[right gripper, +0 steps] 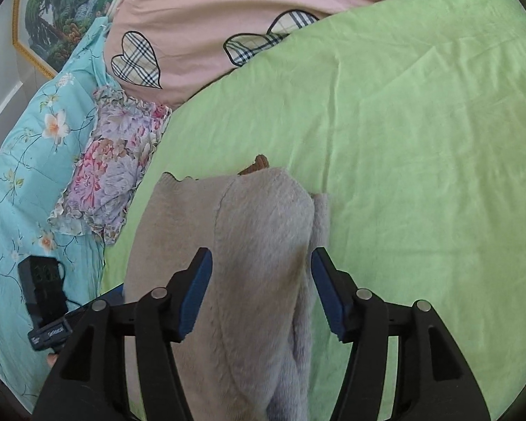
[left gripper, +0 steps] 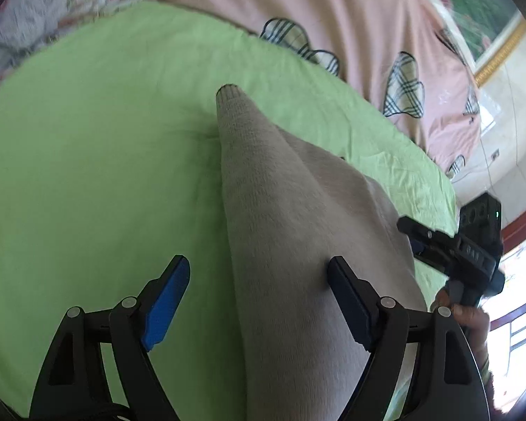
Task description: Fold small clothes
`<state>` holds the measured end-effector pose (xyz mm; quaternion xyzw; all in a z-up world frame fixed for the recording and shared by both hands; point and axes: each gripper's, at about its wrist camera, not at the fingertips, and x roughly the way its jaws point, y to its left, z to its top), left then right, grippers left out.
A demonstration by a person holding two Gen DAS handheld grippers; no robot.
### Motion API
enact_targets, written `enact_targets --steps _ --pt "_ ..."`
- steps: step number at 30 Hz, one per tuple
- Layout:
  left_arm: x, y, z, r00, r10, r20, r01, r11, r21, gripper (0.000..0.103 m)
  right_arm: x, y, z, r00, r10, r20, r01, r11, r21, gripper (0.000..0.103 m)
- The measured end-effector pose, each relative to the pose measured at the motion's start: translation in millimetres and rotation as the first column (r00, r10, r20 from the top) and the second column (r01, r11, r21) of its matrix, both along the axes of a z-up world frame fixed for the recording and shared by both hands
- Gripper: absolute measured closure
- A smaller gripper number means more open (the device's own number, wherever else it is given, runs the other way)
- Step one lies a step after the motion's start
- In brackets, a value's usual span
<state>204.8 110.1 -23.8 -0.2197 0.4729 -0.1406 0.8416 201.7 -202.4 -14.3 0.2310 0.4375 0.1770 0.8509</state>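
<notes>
Bright daylight, soft shadows, fisheye-bent edges; left view's far corners blurred.

beige sweater (right gripper: 263,231) on lime-green sheet (right gripper: 420,140), pink quilt (right gripper: 200,17) w/ plaid hearts.

A bedroom in a home is shown. A bed (right gripper: 420,140) is covered with a light green sheet, and a pink quilt (right gripper: 200,24) with plaid hearts is spread behind it. A turquoise floral blanket (right gripper: 21,161) and a ruffled flowered pillow (right gripper: 112,175) are seen alongside. A gold-framed landscape painting (right gripper: 52,10) is hung on the wall.
</notes>
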Motion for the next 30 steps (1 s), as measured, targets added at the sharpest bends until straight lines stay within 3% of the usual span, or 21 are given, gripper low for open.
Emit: enact_targets --steps 3,4,5,6,7,8,10,12,16,20,22,26,30 --pt "30.6 4.9 -19.5 0.998 -0.019 -0.065 0.014 0.996 -0.086 0.019 10.6 0.9 -8.6 1.0 0.025 -0.018 -0.025 1.0 0.009 0.043" --pt "39.9 6.9 -26.5 0.996 -0.022 -0.081 0.012 0.993 -0.118 0.022 13.4 3.2 -11.8 0.999 0.042 -0.023 -0.042 0.999 0.012 0.048" --pt "47.4 8.8 -30.8 0.996 -0.016 -0.083 0.004 0.99 -0.14 0.043 15.3 6.5 -14.8 0.998 0.066 -0.023 -0.066 0.998 0.016 0.056" --pt "51.7 9.2 -31.9 0.997 -0.017 -0.078 0.005 0.988 -0.153 0.074 17.2 8.5 -15.0 0.997 0.08 -0.021 -0.079 0.997 0.009 0.072" --pt "54.5 8.4 -30.6 0.997 -0.021 -0.074 0.008 0.987 -0.162 0.077 17.2 9.3 -12.1 0.996 0.086 -0.005 -0.086 0.996 0.004 0.08" --pt "52.9 6.2 -23.1 0.999 0.004 -0.046 -0.009 0.993 -0.119 0.082 15.2 8.8 -5.9 0.996 0.088 0.026 -0.088 0.996 0.003 0.084" --pt "42.7 -2.3 -6.8 0.999 0.024 0.037 -0.023 0.999 -0.036 0.084 7.1 8.0 10.6 0.99 0.098 0.104 -0.101 0.995 0.018 0.087" --pt "37.6 -7.1 -4.4 0.997 0.039 0.061 -0.04 0.999 0.008 0.083 2.7 12.0 16.3 0.985 0.1 0.138 -0.098 0.995 -0.021 0.087" --pt "45.3 2.1 -20.1 0.997 0.07 0.028 -0.07 0.998 0.0 0.078 17.3 18.5 -17.0 0.995 0.096 0.033 -0.091 0.986 -0.14 0.087" --pt "35.8 5.1 -7.2 0.997 0.073 0.04 -0.075 0.996 0.045 0.076 16.7 9.2 -17.4 0.998 0.064 0.014 -0.062 0.993 -0.105 0.082" --pt "16.2 3.2 9.2 0.995 0.065 0.076 -0.072 0.992 0.101 0.076 5.2 7.4 -3.2 0.998 0.039 0.038 -0.034 0.991 -0.131 0.074" --pt "-39.8 0.2 32.6 0.989 0.055 0.139 -0.071 0.991 0.115 0.076 -33.9 -2.0 19.0 0.996 0.024 0.091 -0.015 0.995 -0.097 0.073" --pt "-103.8 -9.0 38.5 0.985 0.019 0.169 -0.044 0.988 0.145 0.076 -73.6 -5.4 21.6 0.994 0.004 0.106 0.002 0.998 -0.056 0.072"
